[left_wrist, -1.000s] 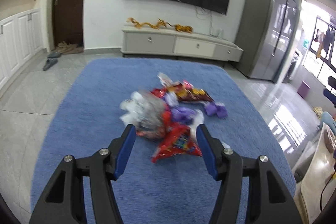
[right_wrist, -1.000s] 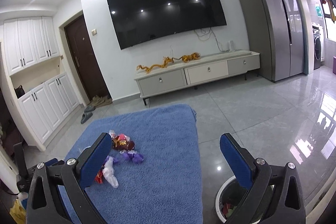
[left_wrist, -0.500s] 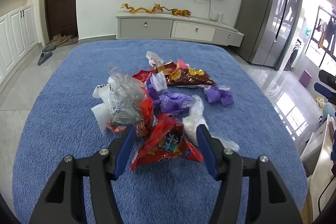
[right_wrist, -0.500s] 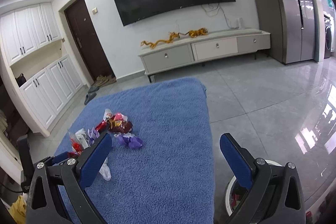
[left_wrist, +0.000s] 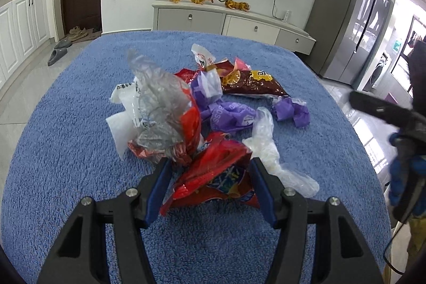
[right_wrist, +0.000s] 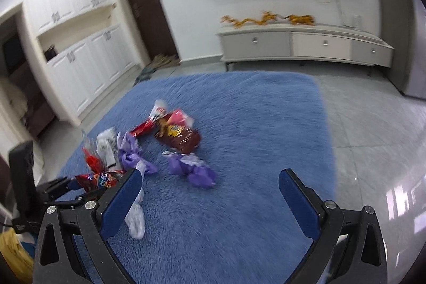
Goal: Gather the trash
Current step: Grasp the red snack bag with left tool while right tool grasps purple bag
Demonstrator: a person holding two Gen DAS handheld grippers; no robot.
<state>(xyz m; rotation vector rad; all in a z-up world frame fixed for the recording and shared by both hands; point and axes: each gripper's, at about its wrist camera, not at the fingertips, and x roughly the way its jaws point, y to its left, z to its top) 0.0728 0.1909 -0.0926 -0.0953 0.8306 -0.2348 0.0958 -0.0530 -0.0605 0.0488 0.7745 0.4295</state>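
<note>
Over the last second the left gripper point(left_wrist: 209, 186) has come down and in on the trash pile: the red snack wrapper point(left_wrist: 213, 177), which lay ahead of its tips, now sits between the blue pads point(left_wrist: 157, 189) at the bottom centre of the left wrist view. The jaws stand about half open, as wide as before, and they straddle the wrapper rather than pinch it; whether either pad already touches the foil I cannot tell. The right gripper point(right_wrist: 210, 200) has swung away from the bin that showed at its lower right edge and now faces the rug point(right_wrist: 253, 103), jaws wide apart and holding nothing, with the purple wrapper point(right_wrist: 191, 169) just above them in the right wrist view (that frame is blurred, so fine detail is lost).

For the task this looks like the start of a pick: the left gripper is placed to close on the red wrapper, and the right is lining up on the purple one.

The rest of the pile, crumpled clear plastic point(left_wrist: 157, 103), a brown snack bag point(left_wrist: 253, 87) and a thin clear bag point(left_wrist: 269, 148), crowds the upper centre of the left view, touching the red wrapper. Bare rug lies open at lower left and right of both views, and its right edge meets grey tile point(right_wrist: 372, 124).
</note>
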